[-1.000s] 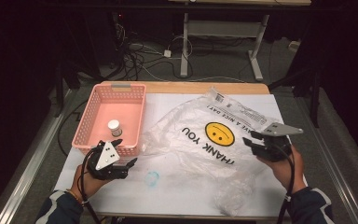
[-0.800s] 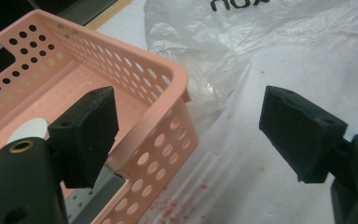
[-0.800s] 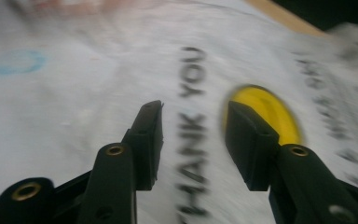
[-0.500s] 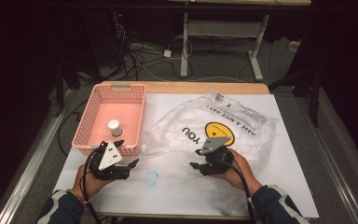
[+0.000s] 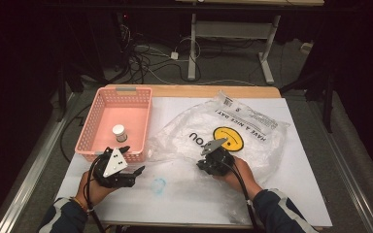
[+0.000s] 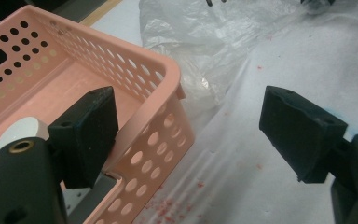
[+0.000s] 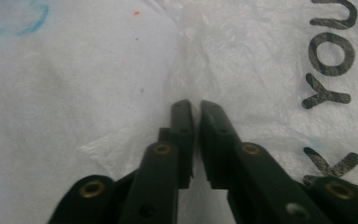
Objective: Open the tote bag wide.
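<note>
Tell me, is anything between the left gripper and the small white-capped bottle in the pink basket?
Yes: the pink perforated plastic basket's near wall stands between the open left gripper and the small white-capped bottle.

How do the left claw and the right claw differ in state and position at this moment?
The black left claw stands wide open beside the pink perforated plastic basket; the black right claw is shut, over the clear plastic bag. The left holds nothing visible. Both are hand-held and sit low over the table.
</note>
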{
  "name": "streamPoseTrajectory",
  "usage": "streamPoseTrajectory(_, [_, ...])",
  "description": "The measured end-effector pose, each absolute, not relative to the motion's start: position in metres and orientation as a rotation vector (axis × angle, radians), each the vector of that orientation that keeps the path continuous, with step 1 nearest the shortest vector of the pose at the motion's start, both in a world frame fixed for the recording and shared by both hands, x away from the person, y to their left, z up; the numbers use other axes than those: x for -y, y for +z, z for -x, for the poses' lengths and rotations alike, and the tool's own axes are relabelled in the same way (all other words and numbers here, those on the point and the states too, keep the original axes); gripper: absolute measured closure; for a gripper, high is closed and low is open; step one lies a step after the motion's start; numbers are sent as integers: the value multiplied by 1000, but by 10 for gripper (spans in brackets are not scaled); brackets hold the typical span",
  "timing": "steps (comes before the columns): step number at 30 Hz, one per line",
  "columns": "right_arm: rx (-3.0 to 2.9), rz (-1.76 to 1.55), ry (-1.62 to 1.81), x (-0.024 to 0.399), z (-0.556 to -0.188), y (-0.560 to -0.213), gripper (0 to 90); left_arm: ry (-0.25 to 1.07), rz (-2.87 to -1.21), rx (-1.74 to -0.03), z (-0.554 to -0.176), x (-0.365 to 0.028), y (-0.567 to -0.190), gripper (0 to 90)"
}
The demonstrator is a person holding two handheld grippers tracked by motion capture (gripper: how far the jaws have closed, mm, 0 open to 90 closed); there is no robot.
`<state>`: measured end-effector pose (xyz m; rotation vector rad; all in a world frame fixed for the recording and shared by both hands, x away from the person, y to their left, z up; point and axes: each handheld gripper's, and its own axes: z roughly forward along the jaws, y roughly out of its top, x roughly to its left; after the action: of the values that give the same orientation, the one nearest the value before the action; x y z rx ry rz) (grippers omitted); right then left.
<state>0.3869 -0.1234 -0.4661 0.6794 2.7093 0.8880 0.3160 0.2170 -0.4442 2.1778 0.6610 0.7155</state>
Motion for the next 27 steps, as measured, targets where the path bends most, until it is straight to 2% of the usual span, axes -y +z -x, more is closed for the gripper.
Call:
streamPoseTrajectory(14, [-2471,-774,982,141,-400,-437,900,718,-2173,-667,-318,-218,-443,192])
streamPoseTrajectory(23, [-2274,-773,1041,154,-404,-401,900,747,-2133,-684,-323,-222,-434,192])
streamPoseTrajectory(27, [-2135,-767,1099,162,-404,-374,900,776,-2113,-697,-329,-226,-424,192])
